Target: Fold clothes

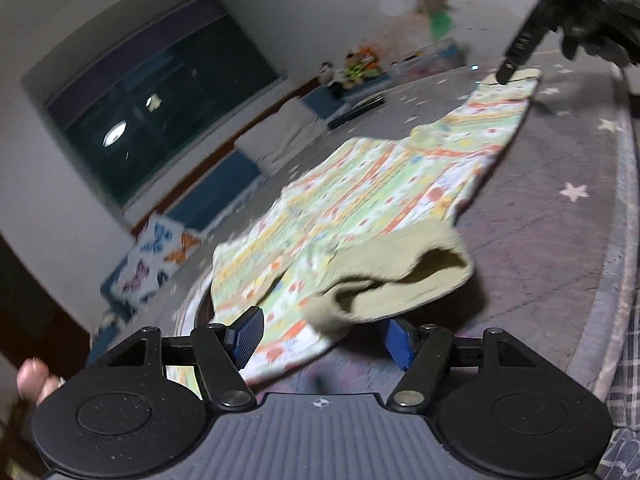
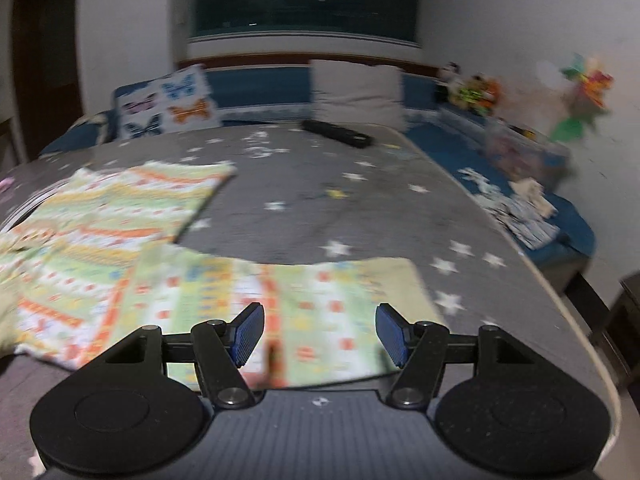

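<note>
Overhead, both tools, left (image 1: pixel 324 338) and right (image 2: pixel 320 334), gape over patterned pants (image 1: pixel 360 196) on star-print rug (image 2: pixel 340 200).

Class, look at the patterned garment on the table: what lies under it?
The patterned garment lies spread on a grey star-printed table cover, which shows all around it. Whatever sits beneath the cloth itself is covered, so nothing more can be told.

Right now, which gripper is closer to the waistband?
Left. The left gripper is open right at the waistband; the right gripper is open over a leg end.
</note>
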Demonstrator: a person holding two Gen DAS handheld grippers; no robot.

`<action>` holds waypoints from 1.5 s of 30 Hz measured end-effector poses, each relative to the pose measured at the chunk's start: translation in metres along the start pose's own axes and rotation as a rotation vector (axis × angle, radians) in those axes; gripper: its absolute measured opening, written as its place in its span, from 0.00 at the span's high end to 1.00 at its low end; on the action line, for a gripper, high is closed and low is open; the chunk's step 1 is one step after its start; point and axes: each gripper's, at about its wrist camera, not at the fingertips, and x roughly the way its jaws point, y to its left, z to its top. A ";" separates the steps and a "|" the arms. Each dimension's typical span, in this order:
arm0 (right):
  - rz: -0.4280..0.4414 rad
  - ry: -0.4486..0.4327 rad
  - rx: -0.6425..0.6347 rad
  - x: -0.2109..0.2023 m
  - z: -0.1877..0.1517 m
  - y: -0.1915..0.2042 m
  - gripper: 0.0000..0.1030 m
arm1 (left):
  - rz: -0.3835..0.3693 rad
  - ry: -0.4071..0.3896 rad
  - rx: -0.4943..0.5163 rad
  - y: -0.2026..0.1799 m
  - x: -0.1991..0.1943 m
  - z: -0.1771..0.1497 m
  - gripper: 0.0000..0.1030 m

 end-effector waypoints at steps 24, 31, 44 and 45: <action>-0.133 0.021 0.119 0.029 -0.008 -0.052 0.89 | -0.227 -0.094 -0.042 -0.023 -0.012 0.030 0.97; -0.183 0.017 0.082 0.036 0.001 -0.054 0.78 | -0.276 -0.096 -0.072 -0.020 -0.017 0.031 0.86; 0.154 -0.044 -0.079 0.004 0.025 0.035 0.63 | -0.169 -0.123 -0.253 0.054 -0.030 0.024 0.62; 0.190 -0.043 -0.096 0.003 0.027 0.046 0.63 | -0.156 -0.118 -0.273 0.060 -0.029 0.023 0.62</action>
